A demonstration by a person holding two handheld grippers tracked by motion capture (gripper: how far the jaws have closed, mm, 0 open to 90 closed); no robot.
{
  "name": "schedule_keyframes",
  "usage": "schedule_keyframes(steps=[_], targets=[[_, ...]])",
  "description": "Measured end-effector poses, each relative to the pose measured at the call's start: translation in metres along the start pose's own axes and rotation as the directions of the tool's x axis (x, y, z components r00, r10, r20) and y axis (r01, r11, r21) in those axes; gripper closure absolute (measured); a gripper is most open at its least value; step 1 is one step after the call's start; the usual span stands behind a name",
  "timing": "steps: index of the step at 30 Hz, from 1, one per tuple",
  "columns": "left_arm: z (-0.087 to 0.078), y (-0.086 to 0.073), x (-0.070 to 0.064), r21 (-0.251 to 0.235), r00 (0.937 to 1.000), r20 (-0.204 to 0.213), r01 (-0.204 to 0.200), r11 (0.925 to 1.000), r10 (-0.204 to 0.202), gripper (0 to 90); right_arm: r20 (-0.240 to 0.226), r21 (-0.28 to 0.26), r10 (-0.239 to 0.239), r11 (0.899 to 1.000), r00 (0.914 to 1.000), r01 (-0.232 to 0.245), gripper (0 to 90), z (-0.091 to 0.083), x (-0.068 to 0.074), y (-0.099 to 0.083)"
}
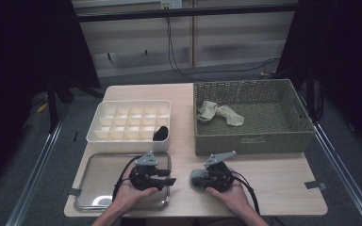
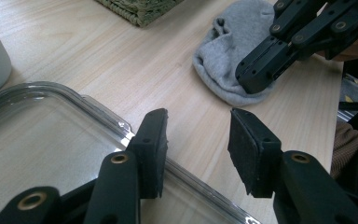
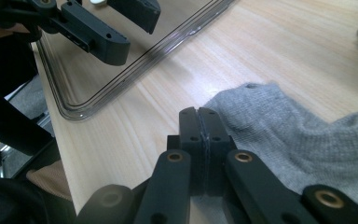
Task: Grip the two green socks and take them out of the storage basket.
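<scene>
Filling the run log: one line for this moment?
left gripper: open, over clear tray edge | right gripper: shut, at grey sock | table

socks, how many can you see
4: grey sock on the table by the right claw, two beige socks in the basket, a black sock in the organizer; more may be hidden.

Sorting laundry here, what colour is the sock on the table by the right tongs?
Grey sock, clearest in the right gripper view.

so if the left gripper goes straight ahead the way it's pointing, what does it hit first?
Most likely the grey sock on the table, where the right gripper sits over it. The left gripper is open above the clear tray's rim, with bare wood in between. Depth is unclear, so the right gripper could be met first.
</scene>
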State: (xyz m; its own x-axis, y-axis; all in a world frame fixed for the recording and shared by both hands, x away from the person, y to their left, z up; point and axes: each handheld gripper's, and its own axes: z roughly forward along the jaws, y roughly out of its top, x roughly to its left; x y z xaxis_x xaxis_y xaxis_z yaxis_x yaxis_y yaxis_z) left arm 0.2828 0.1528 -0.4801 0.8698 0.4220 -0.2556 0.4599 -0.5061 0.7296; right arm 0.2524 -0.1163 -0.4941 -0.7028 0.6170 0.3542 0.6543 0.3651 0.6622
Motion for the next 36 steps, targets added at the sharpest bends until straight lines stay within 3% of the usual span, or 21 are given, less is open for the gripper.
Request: schedule_keyframes(steps=[9, 17, 25, 28, 32, 36], targets=[[0.001, 0.0, -0.001, -0.005, 1.0, 0.004, -0.005, 1.0, 0.005, 57.1, -0.03, -0.095, 0.03, 0.995, 0.9991, -0.032, 90.0, -0.021, -0.001, 0.008], [0.011, 0.01, -0.01, -0.021, 0.9976, 0.061, -0.032, 0.9993, 0.033, 67.6, -0.029, -0.239, 0.058, 0.969, 0.9979, -0.063, 90.0, -0.06, -0.009, 0.021], [0.02, 0.013, -0.017, -0.014, 0.9947, 0.089, -0.05, 0.9987, 0.051, 70.6, -0.024, -0.323, 0.038, 0.945, 0.999, -0.044, 90.0, -0.085, -0.004, 0.035], [0.023, 0.013, -0.018, -0.009, 0.9943, 0.095, -0.049, 0.9988, 0.049, 71.3, -0.021, -0.333, 0.034, 0.942, 0.9992, -0.039, 90.0, -0.09, -0.005, 0.04], [0.034, 0.012, -0.025, 0.037, 0.9914, 0.108, -0.077, 0.9963, 0.073, 73.3, -0.019, -0.358, 0.033, 0.933, 0.9993, -0.038, 90.0, -0.096, -0.006, 0.044], [0.045, 0.012, -0.023, 0.103, 0.9944, 0.062, -0.092, 0.9905, 0.085, 72.2, -0.022, -0.374, 0.033, 0.927, 0.9992, -0.039, 90.0, -0.1, -0.007, 0.043]])
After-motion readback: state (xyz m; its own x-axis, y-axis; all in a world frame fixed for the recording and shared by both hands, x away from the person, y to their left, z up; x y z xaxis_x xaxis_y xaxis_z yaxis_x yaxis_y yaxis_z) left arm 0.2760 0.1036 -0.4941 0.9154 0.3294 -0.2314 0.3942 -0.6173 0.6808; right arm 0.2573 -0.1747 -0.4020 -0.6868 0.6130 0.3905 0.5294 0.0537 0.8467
